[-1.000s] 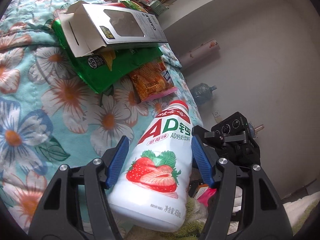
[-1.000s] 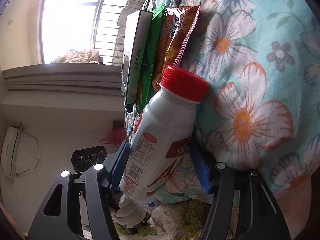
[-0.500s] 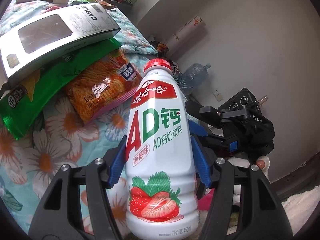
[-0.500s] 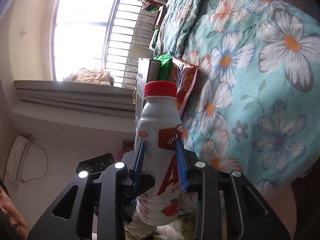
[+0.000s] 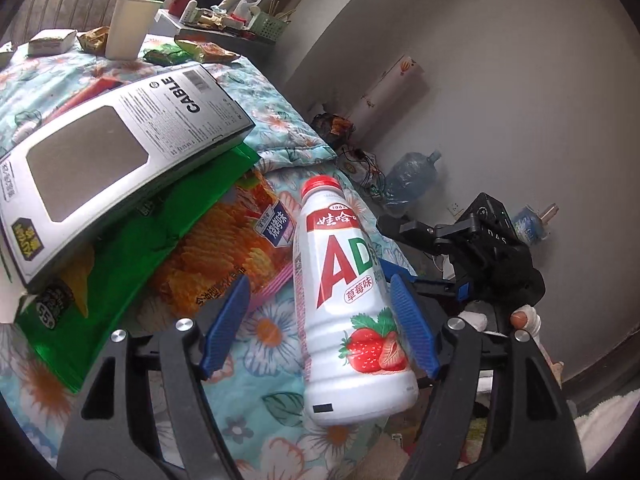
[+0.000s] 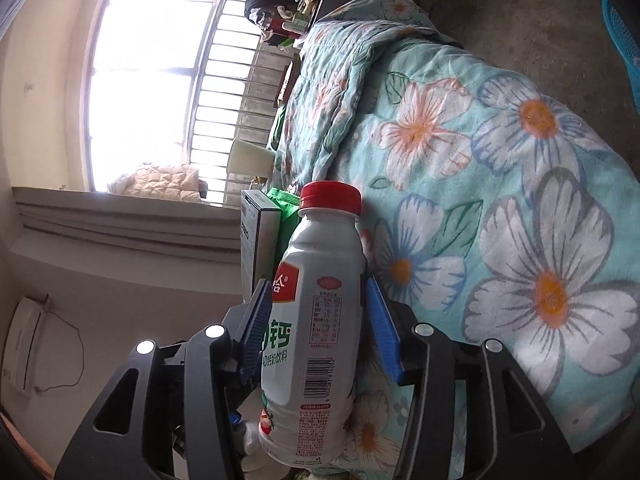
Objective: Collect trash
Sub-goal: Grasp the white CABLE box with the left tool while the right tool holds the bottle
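Observation:
A white strawberry milk bottle (image 5: 352,300) with a red cap is held off the flowered blanket (image 5: 264,364). My right gripper (image 6: 316,328) is shut on the bottle (image 6: 316,320), its blue pads pressing both sides. My left gripper (image 5: 320,320) is open; the bottle stands between its fingers, against the right pad (image 5: 412,328) and well apart from the left one. More trash lies on the blanket: an orange snack bag (image 5: 224,256), a green chip bag (image 5: 132,268) and a grey cable box (image 5: 116,172).
A paper cup (image 5: 128,28), small wrappers (image 5: 188,52) and a small box (image 5: 50,42) sit further back on the bed. A cluttered shelf (image 5: 224,28) is behind. A water jug (image 5: 412,176) stands on the floor by the wall. A blue basket (image 6: 624,40) shows at the right.
My left gripper opened and let go of the bottle, which my right gripper now holds. The bottle sits farther from the left camera and leans toward the right pad.

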The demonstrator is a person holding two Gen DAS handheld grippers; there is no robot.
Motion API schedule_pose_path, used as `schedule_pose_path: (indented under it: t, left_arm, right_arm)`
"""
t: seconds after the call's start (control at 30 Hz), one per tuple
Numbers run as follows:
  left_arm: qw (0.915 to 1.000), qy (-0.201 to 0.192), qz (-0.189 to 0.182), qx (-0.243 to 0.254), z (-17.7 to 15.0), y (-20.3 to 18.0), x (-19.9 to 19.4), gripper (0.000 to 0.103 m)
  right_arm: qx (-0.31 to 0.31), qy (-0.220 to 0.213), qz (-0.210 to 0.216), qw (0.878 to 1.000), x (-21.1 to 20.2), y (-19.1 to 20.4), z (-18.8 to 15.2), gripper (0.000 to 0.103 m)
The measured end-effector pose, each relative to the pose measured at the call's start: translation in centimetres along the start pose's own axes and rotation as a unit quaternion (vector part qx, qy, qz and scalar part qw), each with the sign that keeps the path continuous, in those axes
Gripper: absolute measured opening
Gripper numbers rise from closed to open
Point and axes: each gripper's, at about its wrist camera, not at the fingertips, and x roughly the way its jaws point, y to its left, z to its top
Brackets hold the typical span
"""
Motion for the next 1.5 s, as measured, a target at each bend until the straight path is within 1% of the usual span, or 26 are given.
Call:
schedule_pose_path:
  t: [0.07, 0.13, 0.2, 0.27, 0.3, 0.37, 0.43, 0.57, 0.67, 0.73, 0.83, 0.9, 1.0, 1.03, 1.13, 1.2, 1.3, 1.37, 1.43, 1.5]
  left_arm:
    - [0.9995, -0.02, 0.013, 0.021, 0.6, 0.0, -2.1, 0.073]
    - [0.9972, -0.036, 0.045, 0.049, 1.8, 0.1, -3.7, 0.08]
    - [0.9926, -0.046, 0.082, 0.076, 3.1, 0.6, -4.9, 0.086]
    - [0.9869, -0.023, 0.125, 0.099, 4.6, 1.6, -4.5, 0.089]
    - [0.983, -0.01, 0.145, 0.111, 5.2, 2.0, -4.1, 0.09]
    - [0.9739, 0.001, 0.179, 0.139, 6.1, 2.6, -3.4, 0.09]
    - [0.9675, 0.016, 0.192, 0.164, 6.5, 3.2, -2.6, 0.09]
    - [0.9576, 0.066, 0.203, 0.193, 7.3, 4.7, 0.0, 0.09]
    - [0.9461, 0.077, 0.225, 0.22, 7.7, 4.9, 0.8, 0.09]
    - [0.9471, 0.089, 0.219, 0.217, 8.2, 5.1, 1.0, 0.09]
    - [0.9498, 0.094, 0.212, 0.21, 9.0, 5.5, 1.1, 0.09]
    - [0.9501, 0.113, 0.205, 0.206, 9.1, 5.7, 1.5, 0.09]
    - [0.9472, 0.131, 0.2, 0.213, 8.7, 5.7, 2.2, 0.09]
    - [0.9452, 0.131, 0.203, 0.22, 8.6, 5.5, 2.3, 0.087]
    - [0.9387, 0.122, 0.223, 0.233, 8.4, 5.0, 2.1, 0.086]
    - [0.9375, 0.112, 0.236, 0.231, 8.7, 4.6, 1.4, 0.086]
    - [0.9457, 0.097, 0.232, 0.206, 9.4, 3.9, -1.0, 0.086]
    - [0.9527, 0.091, 0.219, 0.191, 9.3, 3.1, -3.0, 0.086]
    - [0.9602, 0.094, 0.199, 0.172, 8.6, 2.3, -5.0, 0.086]
    - [0.9676, 0.103, 0.18, 0.144, 7.2, 1.9, -6.3, 0.086]
  right_arm:
    - [-0.018, 0.005, -0.021, 1.0, 0.3, 1.0, -0.4, 0.064]
    - [-0.036, 0.013, -0.04, 0.998, 0.5, 2.0, -1.1, 0.069]
    - [-0.05, 0.024, -0.057, 0.997, 1.0, 2.7, -1.9, 0.071]
    - [-0.063, 0.033, -0.077, 0.994, 1.8, 3.2, -2.3, 0.074]
    - [-0.071, 0.034, -0.089, 0.993, 2.1, 3.4, -2.4, 0.074]
    - [-0.081, 0.036, -0.104, 0.991, 2.3, 3.8, -2.5, 0.075]
    - [-0.084, 0.035, -0.106, 0.99, 2.5, 4.2, -2.6, 0.076]
    - [-0.081, 0.037, -0.097, 0.991, 2.2, 4.2, -2.8, 0.076]
    - [-0.082, 0.039, -0.097, 0.991, 2.2, 4.2, -2.7, 0.076]
    - [-0.085, 0.04, -0.098, 0.991, 2.4, 4.2, -2.6, 0.076]
    - [-0.086, 0.04, -0.097, 0.991, 2.5, 4.1, -2.6, 0.076]
    - [-0.086, 0.04, -0.096, 0.991, 2.6, 4.1, -2.5, 0.076]
    - [-0.088, 0.041, -0.096, 0.991, 2.7, 4.1, -2.5, 0.076]
    - [-0.088, 0.041, -0.097, 0.991, 2.7, 4.1, -2.5, 0.076]
    - [-0.09, 0.041, -0.097, 0.99, 2.7, 4.1, -2.5, 0.076]
    - [-0.09, 0.041, -0.097, 0.99, 2.7, 4.1, -2.5, 0.076]
    - [-0.089, 0.041, -0.098, 0.99, 2.8, 4.1, -2.5, 0.076]
    - [-0.09, 0.04, -0.1, 0.99, 2.8, 4.2, -2.5, 0.076]
    - [-0.09, 0.038, -0.102, 0.99, 2.9, 4.2, -2.6, 0.076]
    - [-0.091, 0.035, -0.104, 0.99, 2.9, 4.3, -2.6, 0.076]
